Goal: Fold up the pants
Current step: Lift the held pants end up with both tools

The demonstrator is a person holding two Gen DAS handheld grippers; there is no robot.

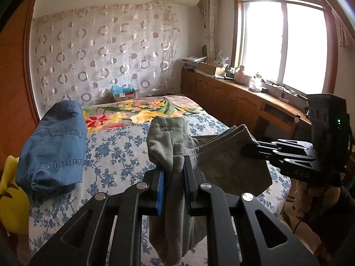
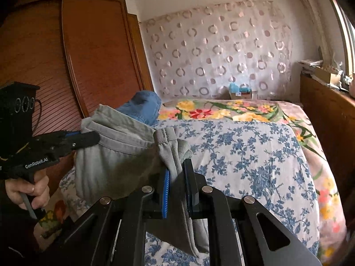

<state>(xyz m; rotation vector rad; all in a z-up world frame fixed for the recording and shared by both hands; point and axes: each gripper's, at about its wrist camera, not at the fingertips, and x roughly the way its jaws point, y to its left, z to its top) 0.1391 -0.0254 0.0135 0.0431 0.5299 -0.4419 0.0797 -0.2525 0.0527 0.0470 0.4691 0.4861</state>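
Left gripper (image 1: pixel 174 173) and right gripper (image 2: pixel 177 177) each clamp shut on folded grey pants (image 1: pixel 224 155), holding them stretched above the floral bedspread (image 2: pixel 244 146), near folded blue jeans (image 1: pixel 55 141) lying on it.

We hold both grippers raised, level with each other and near together. Left gripper (image 1: pixel 174 166) points forward, jaws nearly closed with grey cloth pinched between the blue pads (image 1: pixel 160 190). Right gripper (image 2: pixel 177 173) likewise, jaws clamped tight on cloth, blue pad (image 2: pixel 166 194) pressed in. In the left view the right gripper (image 1: pixel 250 149) comes in from the right side, fingers horizontal, closed. In the right view the left gripper (image 2: pixel 93 138) enters from the left, fingers closed, our left hand (image 2: pixel 28 190) wrapped around its handle below, fingers curled on the trigger.
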